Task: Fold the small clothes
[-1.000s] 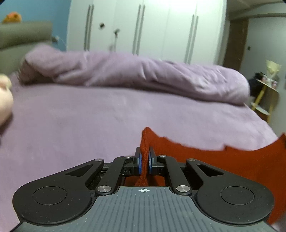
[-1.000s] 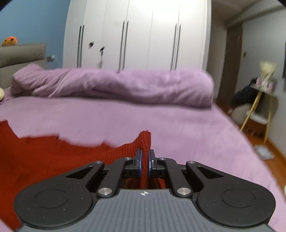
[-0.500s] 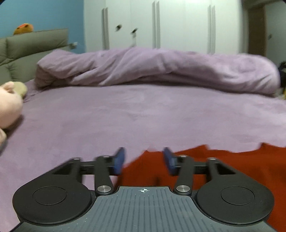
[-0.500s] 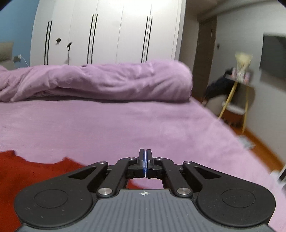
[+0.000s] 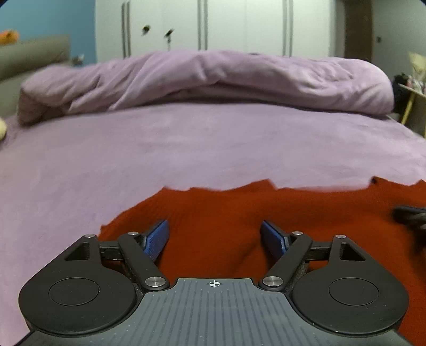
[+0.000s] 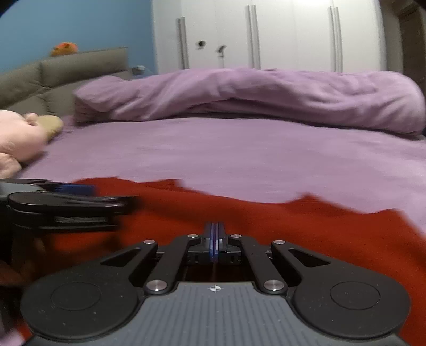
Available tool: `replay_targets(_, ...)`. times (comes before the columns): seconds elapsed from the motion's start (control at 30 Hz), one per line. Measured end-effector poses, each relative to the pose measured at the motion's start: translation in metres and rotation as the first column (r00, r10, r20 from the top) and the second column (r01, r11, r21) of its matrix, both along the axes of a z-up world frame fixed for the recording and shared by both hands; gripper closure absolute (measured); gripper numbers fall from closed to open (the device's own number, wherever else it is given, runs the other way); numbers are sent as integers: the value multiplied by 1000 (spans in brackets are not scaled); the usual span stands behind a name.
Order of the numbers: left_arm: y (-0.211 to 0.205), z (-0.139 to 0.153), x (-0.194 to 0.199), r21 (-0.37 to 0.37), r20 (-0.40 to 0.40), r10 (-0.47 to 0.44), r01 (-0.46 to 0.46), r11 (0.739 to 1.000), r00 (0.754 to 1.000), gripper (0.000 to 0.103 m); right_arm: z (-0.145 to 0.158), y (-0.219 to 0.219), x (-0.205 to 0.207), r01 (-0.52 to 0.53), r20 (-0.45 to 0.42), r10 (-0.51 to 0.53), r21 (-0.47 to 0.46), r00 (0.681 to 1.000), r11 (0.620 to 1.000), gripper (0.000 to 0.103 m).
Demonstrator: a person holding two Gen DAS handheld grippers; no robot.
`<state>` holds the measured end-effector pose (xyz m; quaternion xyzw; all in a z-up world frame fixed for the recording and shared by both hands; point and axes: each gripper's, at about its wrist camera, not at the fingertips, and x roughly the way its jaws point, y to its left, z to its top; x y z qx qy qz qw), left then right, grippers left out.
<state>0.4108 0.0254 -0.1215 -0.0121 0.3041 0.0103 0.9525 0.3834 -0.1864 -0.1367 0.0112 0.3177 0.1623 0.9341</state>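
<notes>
**Sweater laid out, left gripper letting go**

Left gripper (image 5: 215,237) is hovering over the red sweater (image 5: 266,213), jaws just opening wide, nothing pinched between them. Right gripper (image 6: 215,239) is sitting fully closed and empty above the same sweater, which is lying spread on the purple bed (image 5: 186,143). Likely between folds; the next move calls for picking an edge or sleeve. Farther off: pink plush toy (image 6: 16,141), bunched duvet (image 5: 213,77), white wardrobe (image 5: 239,24). Nothing is blocking.
</notes>
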Motion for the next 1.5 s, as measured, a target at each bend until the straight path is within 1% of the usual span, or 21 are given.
replay_targets(0.03,6,-1,0,-30,2,15,-15,999,1000,19,-3,-13,3,61,-2,-61,-68,998,996,103)
replay_targets(0.07,12,-1,0,-55,2,27,-27,998,1000,20,-7,-34,6,107,-14,-109,-89,994,990,103)
replay_targets(0.13,21,-1,1,-85,-1,41,-41,996,999,21,-11,-85,8,238,-60,-237,-3,970,971,103)
replay_targets(0.2,24,-2,1,-95,-2,43,-43,995,999,21,-10,-128,7,353,-100,-342,118,934,928,103)
replay_targets(0.27,21,-3,-1,-65,-1,35,-35,997,999,21,-10,-139,4,429,-92,-423,75,902,900,103)
replay_targets(0.33,18,-4,0,-44,-3,28,-29,999,1000,20,-13,-141,2,434,-94,-426,98,900,896,103)
replay_targets(0.5,18,-7,3,-42,-6,21,-21,999,1000,16,-18,-136,3,422,-83,-416,68,905,904,103)
replay_targets(0.63,21,-10,5,-58,-7,10,-11,998,1000,12,-23,-140,4,428,-84,-421,119,903,896,103)
replay_targets(0.8,14,-2,5,0,-40,13,-13,1000,999,12,-21,-137,4,435,-76,-428,106,900,894,103)
replay_targets(0.9,13,9,-7,60,-65,16,-12,998,998,12,-13,-127,6,437,-83,-432,45,898,898,99)
replay_targets(0.93,16,13,-16,73,-71,22,-17,997,997,12,-6,-122,5,437,-98,-433,18,896,899,95)
replay_targets(0.97,21,16,-24,75,-73,31,-25,997,997,12,1,-118,1,429,-104,-427,4,898,903,87)
replay_targets(1.03,36,18,-47,62,-76,54,-49,997,996,12,15,-107,-18,388,-80,-389,-24,918,921,74)
replay_targets(1.1,50,15,-67,50,-106,68,-62,997,992,13,25,-101,-54,320,-29,-321,-44,946,946,72)
replay_targets(1.17,64,11,-87,67,-123,96,-88,994,988,13,25,-98,-86,284,-20,-288,-121,957,951,72)
replay_targets(1.23,75,13,-106,100,-123,124,-112,989,985,13,18,-105,-111,296,-37,-311,-212,950,931,71)
replay_targets(1.33,91,24,-133,116,-108,189,-177,977,976,14,23,-130,-146,401,-51,-415,-175,908,899,69)
replay_targets(1.37,96,27,-141,84,-109,191,-183,980,975,15,28,-136,-154,437,-72,-451,-153,890,886,69)
replay_targets(1.4,101,30,-150,20,-124,177,-176,984,976,15,31,-141,-160,462,-104,-475,-126,874,878,69)
replay_targets(1.43,103,33,-157,-47,-144,156,-164,985,977,15,33,-148,-169,485,-149,-489,-67,859,872,69)
replay_targets(1.5,107,35,-168,-183,-175,97,-129,975,980,15,34,-153,-184,499,-220,-477,55,851,865,69)
